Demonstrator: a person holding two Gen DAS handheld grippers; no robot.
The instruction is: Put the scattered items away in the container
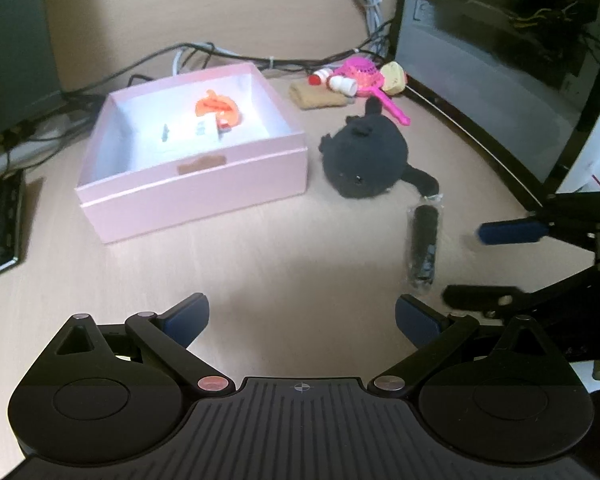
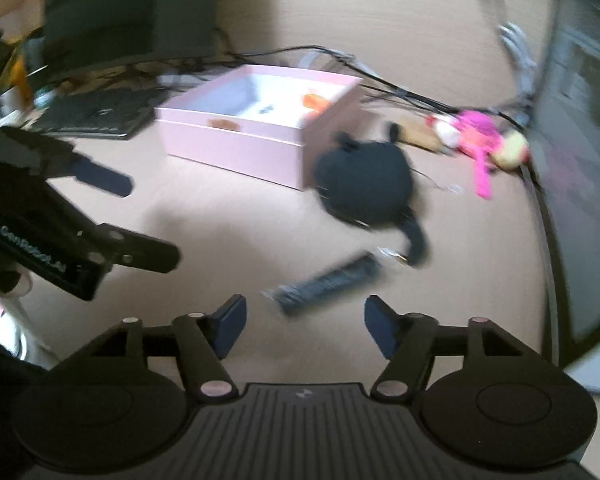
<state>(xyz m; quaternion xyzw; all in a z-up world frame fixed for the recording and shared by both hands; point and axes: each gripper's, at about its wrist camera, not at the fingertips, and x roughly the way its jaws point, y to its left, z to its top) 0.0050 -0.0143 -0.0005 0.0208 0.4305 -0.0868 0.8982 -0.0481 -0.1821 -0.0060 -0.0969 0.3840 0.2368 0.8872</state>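
Note:
A pink open box (image 1: 196, 188) (image 2: 236, 140) sits on the wooden desk with an orange item (image 1: 218, 110) and a white packet (image 1: 204, 130) inside. A black plush toy (image 1: 364, 156) (image 2: 364, 184) lies just right of the box. A black wrapped bar (image 1: 422, 248) (image 2: 328, 280) lies in front of the plush. My left gripper (image 1: 302, 320) is open and empty, short of the box. My right gripper (image 2: 305, 326) is open and empty, just short of the bar; it also shows in the left wrist view (image 1: 488, 264).
A pink toy (image 1: 364, 74) (image 2: 476, 132), a small white bottle (image 1: 342, 84), a yellow item (image 1: 394, 78) and a tan cloth (image 1: 320, 96) lie behind the plush. A computer case (image 1: 500, 52) stands right, cables (image 1: 220, 52) behind, a keyboard (image 1: 0, 224) left.

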